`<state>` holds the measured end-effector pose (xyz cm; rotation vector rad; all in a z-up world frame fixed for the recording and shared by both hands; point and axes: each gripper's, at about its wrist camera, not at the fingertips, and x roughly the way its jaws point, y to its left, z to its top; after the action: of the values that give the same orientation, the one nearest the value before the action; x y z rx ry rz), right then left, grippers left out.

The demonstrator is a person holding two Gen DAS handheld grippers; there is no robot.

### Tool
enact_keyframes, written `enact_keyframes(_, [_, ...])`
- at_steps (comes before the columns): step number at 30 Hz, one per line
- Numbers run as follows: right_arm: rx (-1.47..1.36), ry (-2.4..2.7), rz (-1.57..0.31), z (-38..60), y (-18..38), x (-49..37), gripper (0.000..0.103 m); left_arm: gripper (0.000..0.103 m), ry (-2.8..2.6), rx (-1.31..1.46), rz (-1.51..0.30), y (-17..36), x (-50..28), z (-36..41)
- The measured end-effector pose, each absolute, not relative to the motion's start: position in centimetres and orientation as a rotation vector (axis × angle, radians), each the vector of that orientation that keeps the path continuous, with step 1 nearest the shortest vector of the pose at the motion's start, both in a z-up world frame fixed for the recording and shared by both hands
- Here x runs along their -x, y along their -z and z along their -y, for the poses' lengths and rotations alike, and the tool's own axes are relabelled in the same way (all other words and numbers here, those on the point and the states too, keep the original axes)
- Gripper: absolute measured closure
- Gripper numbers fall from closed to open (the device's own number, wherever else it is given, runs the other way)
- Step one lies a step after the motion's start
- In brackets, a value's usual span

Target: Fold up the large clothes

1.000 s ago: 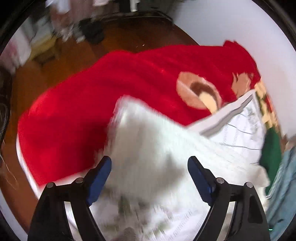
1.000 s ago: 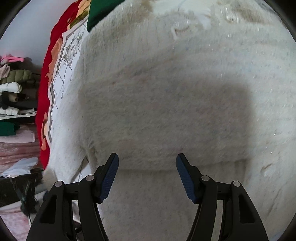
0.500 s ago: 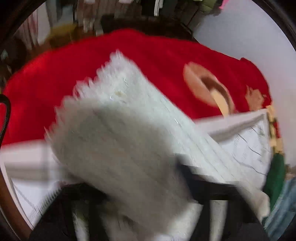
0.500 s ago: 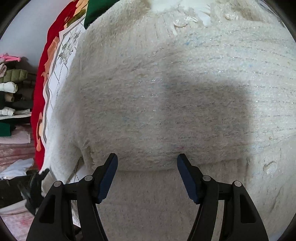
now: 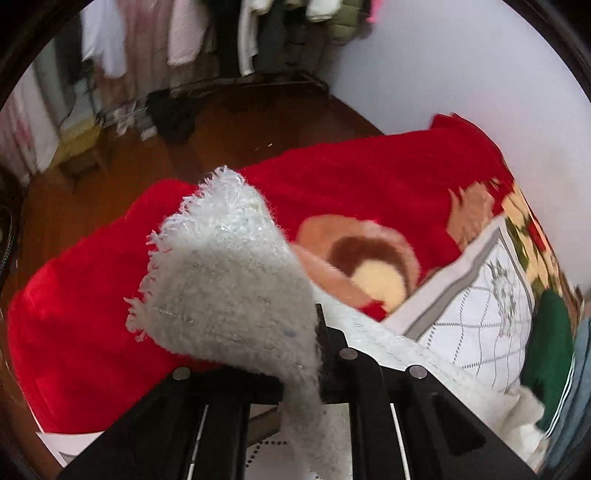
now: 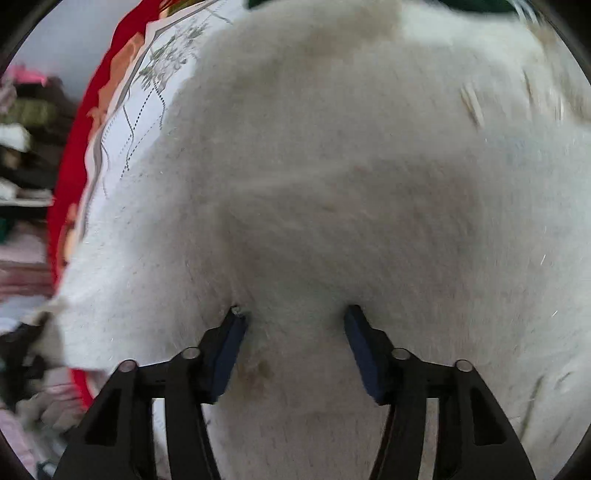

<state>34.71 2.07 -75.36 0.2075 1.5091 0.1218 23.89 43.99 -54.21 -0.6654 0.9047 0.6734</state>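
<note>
A fluffy white knitted garment [image 6: 351,192] lies over the bed and fills the right wrist view. My left gripper [image 5: 306,373] is shut on a fringed end of the white garment [image 5: 229,280] and holds it lifted above the red blanket; the cloth drapes over the fingers and hides their pads. My right gripper [image 6: 295,343] is open, its blue pads [image 6: 229,350] pressed into the garment with a bulge of cloth between them.
A red blanket [image 5: 85,325] with a cartoon print covers the bed, with a white quilted sheet [image 5: 480,325] on it. A green cloth [image 5: 546,350] lies at the right. Beyond the bed are wooden floor [image 5: 236,136], hanging clothes [image 5: 177,33] and a white wall [image 5: 443,62].
My left gripper closed on the garment's fringed end and lifted it up off the bed. My right gripper moved forward into the garment, staying open.
</note>
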Motion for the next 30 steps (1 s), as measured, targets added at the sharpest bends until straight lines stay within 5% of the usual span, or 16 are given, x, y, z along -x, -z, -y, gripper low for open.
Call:
enact_keyframes(2, [-0.045, -0.121, -1.509, -4.0, 75.5, -34.8, 0.036, 0.095, -0.666, 0.626, -0.904, 53.9, -24.0, -43.3])
enact_keyframes(5, [0.018, -0.055, -1.486, -4.4, 75.7, -34.7, 0.061, 0.095, -0.669, 0.604, -0.919, 53.9, -23.7, -42.6])
enact_keyframes(6, [0.014, -0.044, -1.476, -4.3, 75.4, -34.7, 0.079, 0.095, -0.671, 0.607, -0.920, 53.9, -23.7, -42.5])
enact_keyframes(7, [-0.005, -0.032, -1.458, -3.9, 74.9, -34.7, 0.083, 0.095, -0.672, 0.614, -0.919, 53.9, -23.5, -42.5])
enact_keyframes(14, [-0.118, -0.024, -1.317, -2.9, 70.9, -37.1, 0.088, 0.095, -0.660, 0.584, -0.913, 52.9, -22.9, -42.3])
enact_keyframes(19, [-0.155, -0.136, -1.462, -3.3, 73.6, -40.3, 0.069, 0.095, -0.638, 0.547, -0.878, 50.6, -23.1, -41.2])
enact_keyframes(21, [-0.258, -0.202, -1.443, -1.8, 72.7, -39.9, 0.026, 0.095, -0.617, 0.511, -0.848, 48.7, -23.5, -40.1])
enact_keyframes(22, [-0.300, -0.208, -1.418, -0.4, 71.6, -39.3, 0.020, 0.096, -0.601, 0.488, -0.832, 47.6, -23.7, -39.2])
enact_keyframes(30, [-0.407, -0.025, -1.374, 13.3, 67.4, -33.4, 0.019, 0.096, -0.340, 0.211, -0.767, 39.4, -27.7, -24.7])
